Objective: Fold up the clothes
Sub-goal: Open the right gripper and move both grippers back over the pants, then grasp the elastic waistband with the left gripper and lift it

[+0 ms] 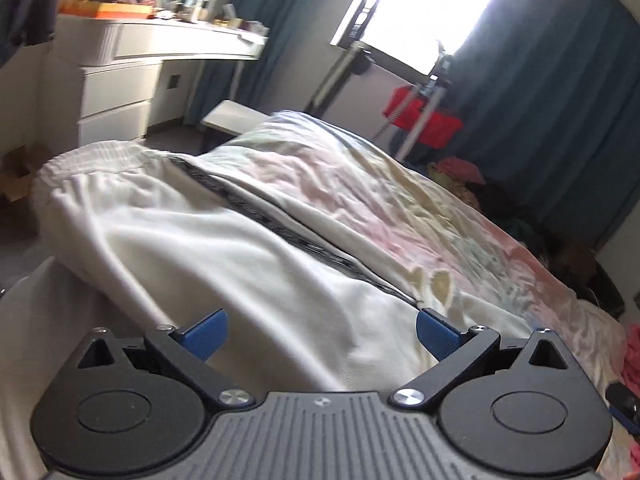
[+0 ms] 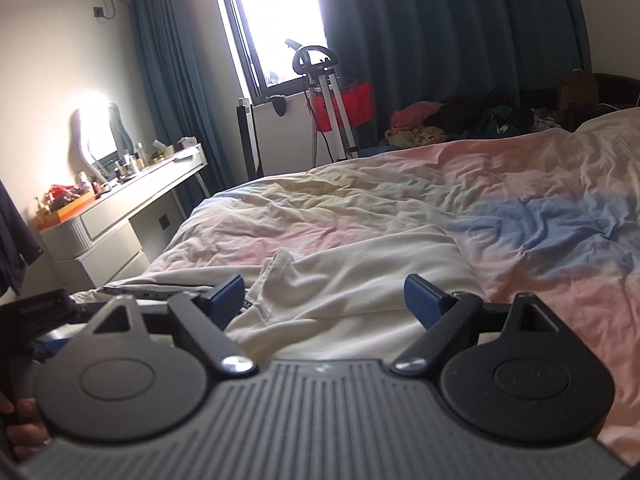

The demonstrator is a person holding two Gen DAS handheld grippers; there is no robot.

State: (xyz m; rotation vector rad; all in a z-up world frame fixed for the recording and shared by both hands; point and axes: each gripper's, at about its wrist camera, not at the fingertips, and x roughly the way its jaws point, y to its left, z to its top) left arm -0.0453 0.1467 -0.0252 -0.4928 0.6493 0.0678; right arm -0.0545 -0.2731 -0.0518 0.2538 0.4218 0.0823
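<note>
Spread wide on the left gripper (image 1: 320, 328): blue pads well apart, pinching nothing, hanging just above white cloth. Same on the right gripper (image 2: 324, 296): fingers parted, empty, pointing over the near end of the same garment.

Looks to be a pair of white trousers (image 1: 224, 248), going by the gathered elastic waistband (image 1: 100, 152) and the dark side stripe (image 1: 260, 216). Lies lengthwise along the near edge of the bed, on the rumpled pastel bedspread (image 2: 520, 208), waistband end farthest from the left camera. Bunches into a loose ridge (image 2: 280, 272) in the right view; cannot tell how many layers lie there.

Judged as a pause between grips: garment laid out, possibly leg on leg, no fold under way, neither gripper holding cloth.

Calls next for a fresh hold with both grippers, most likely on one end of the trousers, pinching every layer together at matching corners. Then for lifting level and carrying that end over to the other, keeping edges aligned. Worth smoothing the ridge first, or creasing it into the fold.

Beyond the bed, well apart: heap of other clothes (image 2: 460, 120).
</note>
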